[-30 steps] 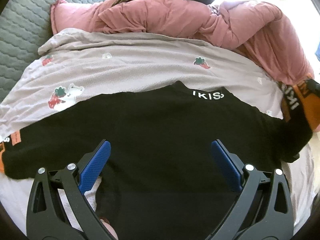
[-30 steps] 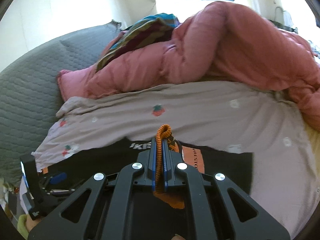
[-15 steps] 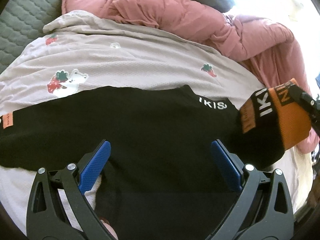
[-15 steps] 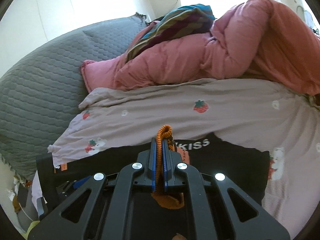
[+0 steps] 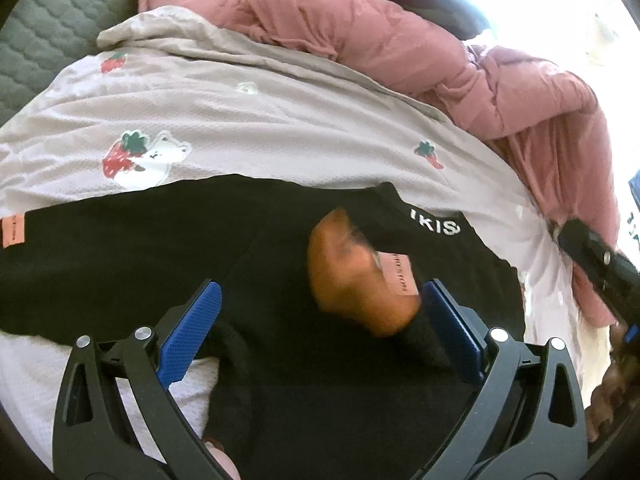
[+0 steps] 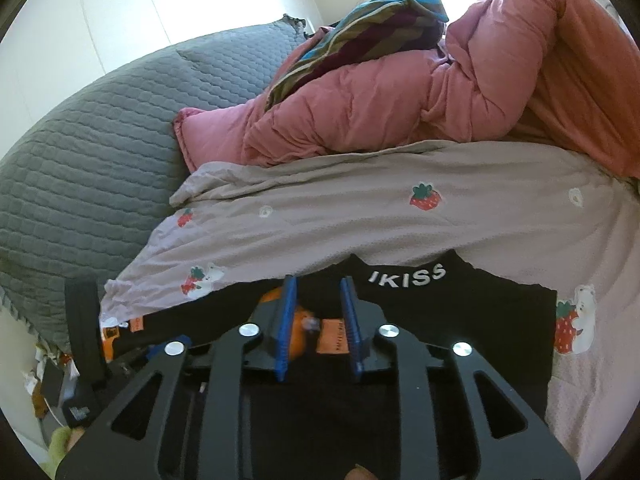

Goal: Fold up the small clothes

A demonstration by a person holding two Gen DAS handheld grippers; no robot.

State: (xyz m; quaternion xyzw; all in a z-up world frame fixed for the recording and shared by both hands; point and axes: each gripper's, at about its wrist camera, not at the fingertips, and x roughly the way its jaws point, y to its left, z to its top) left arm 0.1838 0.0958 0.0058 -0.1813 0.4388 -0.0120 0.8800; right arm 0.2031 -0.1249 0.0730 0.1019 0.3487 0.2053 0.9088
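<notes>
Black sweater (image 5: 168, 264) beneath my wide-open left gripper (image 5: 318, 322), orange cuff (image 6: 298, 334) between my right gripper (image 6: 318, 312) jaws — opening, cuff loose.

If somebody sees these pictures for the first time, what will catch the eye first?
Probably the bright orange knitted cuff, lying folded in on the middle of the black sweater spread over the strawberry-print bedsheet. Next, the puffy pink duvet heaped behind, and the right gripper opening just above the cuff.

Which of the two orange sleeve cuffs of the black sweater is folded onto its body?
The orange cuff between the left gripper fingers lies on the black sweater; the other stays out at the far left edge.
</notes>
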